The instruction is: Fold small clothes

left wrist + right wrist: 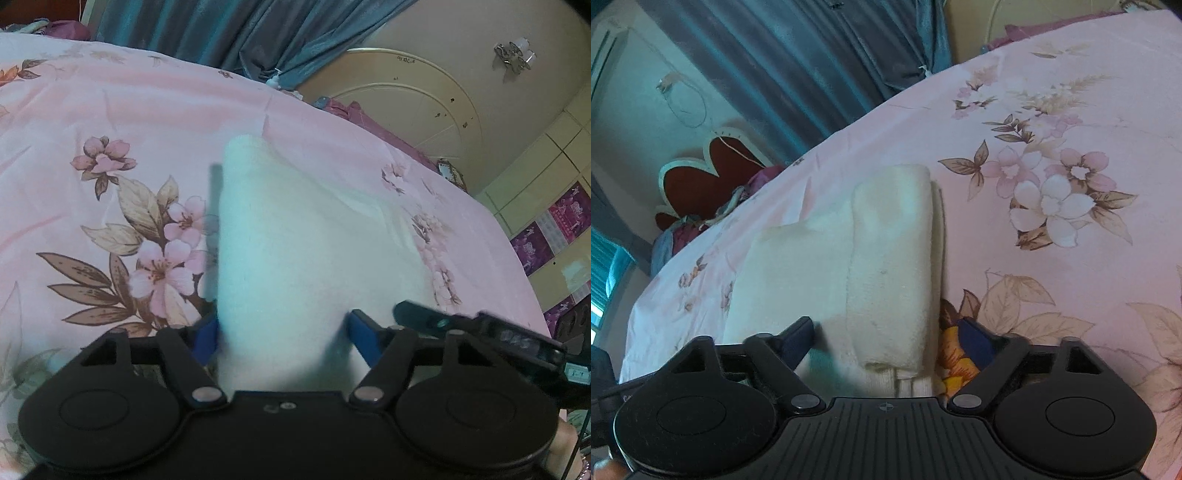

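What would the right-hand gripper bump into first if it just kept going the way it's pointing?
Most likely the white folded cloth. It lies directly ahead of the right gripper, between the open fingers, on the pink floral bedsheet. Depth is hard to judge, but nothing else stands in between.

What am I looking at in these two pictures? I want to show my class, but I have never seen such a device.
No robot: a person holds a two-fingered tool in each hand, each with a camera looking along its fingers. One picture is from the left tool, the other from the right tool. Both look at a white cloth, partly folded, on a pink flowered bedsheet. The cloth's near end lies between each tool's blue fingers; whether either grips it is unclear.
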Demonstrator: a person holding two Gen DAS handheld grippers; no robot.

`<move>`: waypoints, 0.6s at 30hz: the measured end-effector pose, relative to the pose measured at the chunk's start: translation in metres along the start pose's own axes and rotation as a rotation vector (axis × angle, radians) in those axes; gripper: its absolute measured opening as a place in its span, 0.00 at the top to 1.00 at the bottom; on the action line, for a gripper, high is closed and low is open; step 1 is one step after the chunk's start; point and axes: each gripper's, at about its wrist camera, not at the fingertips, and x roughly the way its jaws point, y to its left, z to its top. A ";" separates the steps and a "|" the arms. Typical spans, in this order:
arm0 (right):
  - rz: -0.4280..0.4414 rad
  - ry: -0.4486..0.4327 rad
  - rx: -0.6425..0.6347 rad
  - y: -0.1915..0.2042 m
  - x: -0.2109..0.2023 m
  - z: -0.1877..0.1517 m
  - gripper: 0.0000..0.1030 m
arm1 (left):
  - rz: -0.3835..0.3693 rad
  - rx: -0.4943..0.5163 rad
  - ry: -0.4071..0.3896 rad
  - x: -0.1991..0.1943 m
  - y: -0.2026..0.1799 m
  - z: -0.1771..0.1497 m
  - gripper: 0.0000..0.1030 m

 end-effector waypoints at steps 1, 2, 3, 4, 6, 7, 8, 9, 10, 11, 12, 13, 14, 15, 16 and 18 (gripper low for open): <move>0.021 0.011 0.023 -0.002 -0.001 -0.001 0.56 | 0.004 0.001 -0.004 0.000 -0.002 -0.001 0.40; 0.024 0.013 0.011 0.000 -0.002 -0.001 0.59 | 0.007 0.002 -0.009 -0.001 -0.004 -0.001 0.42; 0.021 0.011 -0.010 0.001 -0.002 -0.002 0.60 | 0.012 0.007 -0.013 -0.001 -0.006 -0.002 0.45; 0.022 0.010 -0.013 0.001 0.000 -0.002 0.60 | 0.019 0.016 -0.017 -0.001 -0.008 -0.002 0.47; 0.034 0.007 0.010 -0.002 0.001 -0.003 0.62 | 0.035 0.040 -0.022 -0.001 -0.013 -0.002 0.50; 0.038 0.006 0.023 -0.001 0.000 -0.002 0.65 | 0.040 0.047 -0.024 -0.002 -0.015 -0.002 0.53; 0.044 0.000 0.029 0.000 -0.002 -0.002 0.68 | 0.046 0.052 -0.026 -0.003 -0.017 -0.002 0.54; 0.052 -0.009 0.028 0.003 -0.005 -0.002 0.70 | 0.054 0.057 -0.030 -0.005 -0.019 -0.001 0.57; 0.062 -0.013 0.028 0.006 -0.008 -0.002 0.70 | 0.060 0.061 -0.035 -0.007 -0.020 0.000 0.60; 0.074 -0.018 0.032 0.008 -0.011 -0.002 0.70 | 0.064 0.066 -0.038 -0.010 -0.022 0.001 0.61; 0.083 -0.023 0.038 0.011 -0.013 0.000 0.70 | 0.065 0.071 -0.040 -0.013 -0.024 0.002 0.62; 0.092 -0.031 0.036 0.014 -0.017 0.001 0.70 | 0.061 0.076 -0.042 -0.016 -0.025 0.004 0.63; 0.095 -0.037 0.027 0.019 -0.020 0.002 0.70 | 0.058 0.082 -0.046 -0.020 -0.026 0.005 0.63; 0.099 -0.040 0.023 0.025 -0.021 0.004 0.71 | 0.057 0.088 -0.050 -0.024 -0.026 0.006 0.63; 0.107 -0.042 0.023 0.029 -0.022 0.004 0.71 | 0.057 0.097 -0.055 -0.029 -0.026 0.007 0.63; 0.117 -0.048 0.013 0.043 -0.024 0.002 0.71 | 0.055 0.111 -0.067 -0.040 -0.024 0.008 0.63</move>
